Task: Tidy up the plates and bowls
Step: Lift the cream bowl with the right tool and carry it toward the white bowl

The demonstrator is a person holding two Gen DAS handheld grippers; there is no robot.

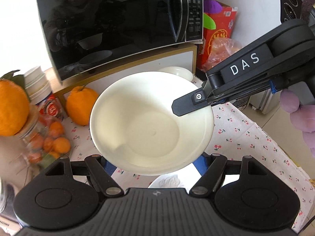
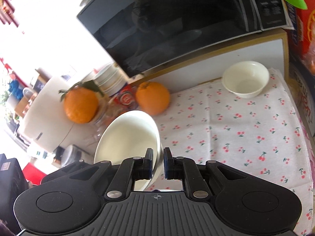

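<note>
Landmark: the black glass-fronted microwave (image 1: 118, 23), standing on a white wood-edged cabinet (image 1: 149, 63) at the back of the table.

Large round cream-white bowl (image 1: 149, 123) held up in the air in front of the microwave, above the white cherry-print tablecloth (image 1: 246, 137), tilted. Right gripper (image 2: 158, 162) is clamped on this bowl's rim: the wall sits between its two black fingers, pads pressed on either side. In the left wrist view the same gripper comes in from the right, one finger (image 1: 189, 103) lying over the rim's right edge, a purple fuzzy sleeve (image 1: 299, 114) behind it.

Left gripper (image 1: 155, 164): its linkage arms stand spread, but the fingertips are hidden under the bowl, so cannot tell if they touch or hold it.

Second, smaller cream-white bowl (image 2: 245, 79) sits upright on the tablecloth just in front of the cabinet, below the microwave's right end, well apart from the held bowl.

Below the microwave's left end: a large orange fruit (image 2: 152, 98) on the cloth, a second orange with leaves (image 2: 81, 106) sitting on top of a clear glass jar (image 1: 42, 137) of small oranges, and a stack of white paper cups (image 1: 37, 82) with red print.

Right of the microwave: red printed cardboard box (image 1: 218, 31).

A white plate edge (image 1: 167, 181) shows on the cloth under the held bowl, mostly hidden.
</note>
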